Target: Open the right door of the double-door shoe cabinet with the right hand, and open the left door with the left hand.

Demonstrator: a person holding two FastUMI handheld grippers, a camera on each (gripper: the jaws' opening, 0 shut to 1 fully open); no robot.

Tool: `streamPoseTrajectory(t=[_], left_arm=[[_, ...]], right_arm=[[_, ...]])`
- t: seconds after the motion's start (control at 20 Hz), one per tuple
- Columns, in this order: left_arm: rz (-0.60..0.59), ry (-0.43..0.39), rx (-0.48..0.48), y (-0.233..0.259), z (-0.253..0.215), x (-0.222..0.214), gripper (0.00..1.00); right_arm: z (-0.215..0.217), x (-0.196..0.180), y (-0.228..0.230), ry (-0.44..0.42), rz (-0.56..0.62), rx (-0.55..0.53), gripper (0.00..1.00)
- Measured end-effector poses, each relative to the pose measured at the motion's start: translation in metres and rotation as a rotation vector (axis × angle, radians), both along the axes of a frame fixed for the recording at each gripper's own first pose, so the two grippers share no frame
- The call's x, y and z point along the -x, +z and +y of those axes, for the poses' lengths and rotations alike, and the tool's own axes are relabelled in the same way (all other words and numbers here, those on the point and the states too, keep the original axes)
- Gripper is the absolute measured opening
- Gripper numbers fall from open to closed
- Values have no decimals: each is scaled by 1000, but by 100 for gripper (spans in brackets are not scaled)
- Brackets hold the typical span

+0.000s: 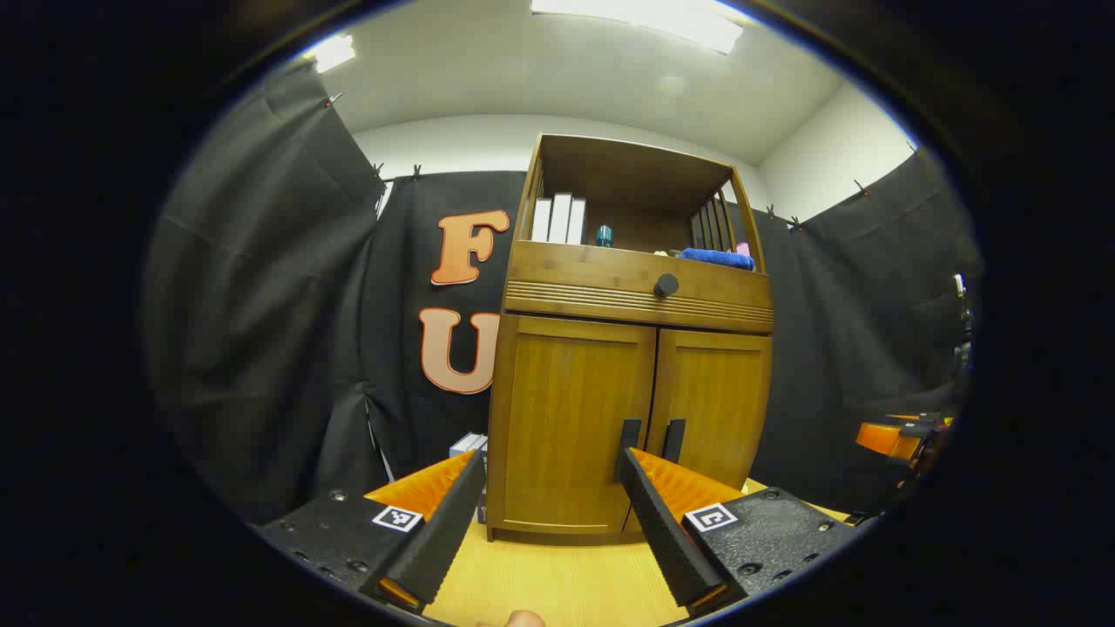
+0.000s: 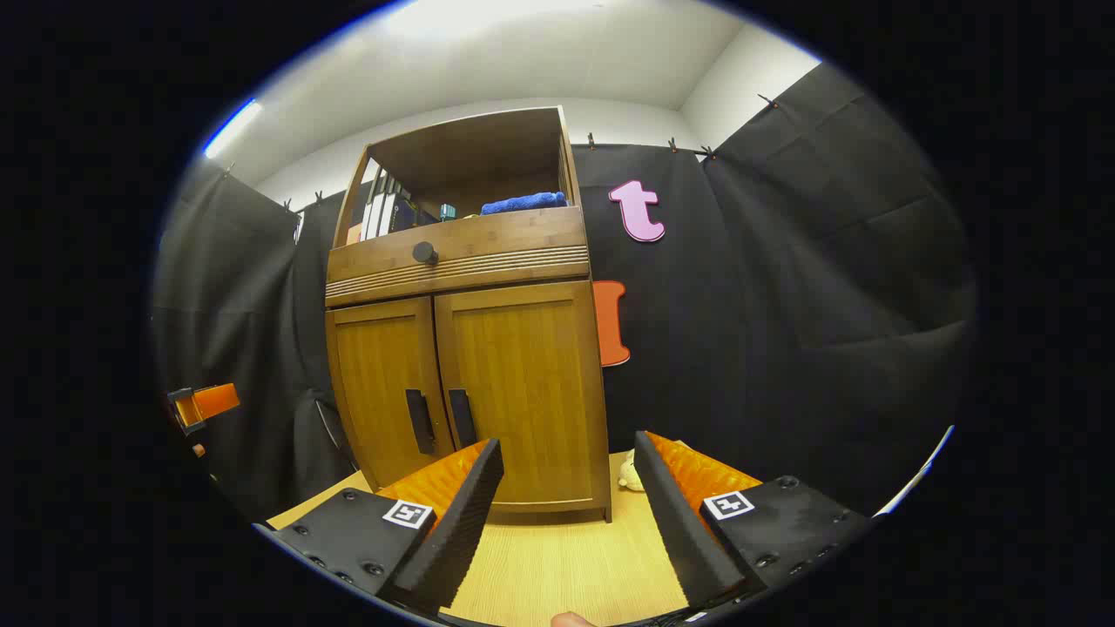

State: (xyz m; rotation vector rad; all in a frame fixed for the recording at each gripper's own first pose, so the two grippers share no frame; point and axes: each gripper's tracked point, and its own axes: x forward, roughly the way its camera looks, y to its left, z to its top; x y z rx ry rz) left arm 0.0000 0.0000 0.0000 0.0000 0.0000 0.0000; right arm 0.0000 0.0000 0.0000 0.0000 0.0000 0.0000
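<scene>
A wooden double-door shoe cabinet [image 1: 627, 383] [image 2: 462, 348] stands on a light wooden floor, both doors closed. The left door [image 1: 571, 418] [image 2: 379, 383] and the right door [image 1: 714, 405] [image 2: 523, 374] each carry a dark vertical handle near the middle seam: left handle [image 1: 629, 448] [image 2: 419, 421], right handle [image 1: 673, 441] [image 2: 461, 417]. My left gripper [image 1: 550, 461] is open, a short way in front of the left door. My right gripper [image 2: 568, 444] is open, in front of the cabinet's right lower corner. Neither touches the cabinet.
Above the doors is a drawer with a round knob [image 1: 665, 285] [image 2: 425, 252] and an open shelf with books [image 1: 559, 219] and a blue cloth [image 1: 716, 258] [image 2: 523, 203]. A small box [image 1: 468, 444] lies left of the cabinet, a pale object [image 2: 629, 472] at its right. Black cloth walls surround.
</scene>
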Motion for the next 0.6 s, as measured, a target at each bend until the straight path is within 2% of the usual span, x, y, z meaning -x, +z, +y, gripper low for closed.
streamPoseTrajectory(t=[0.05,0.15,0.35,0.4,0.6], left_arm=[[-1,2,-4,0,1,-1,97],[2,2,-10,-1,3,-2,94],[20,4,-14,-8,9,-7,98],[21,6,-16,-9,11,-8,95],[25,11,-4,-15,17,-15,97]], right_arm=[[1,-1,0,0,3,-1,89],[2,-3,-2,0,9,-3,89],[5,-8,-7,-6,30,-3,89],[5,-9,-7,-9,32,2,98],[8,-10,-5,-16,30,16,98]])
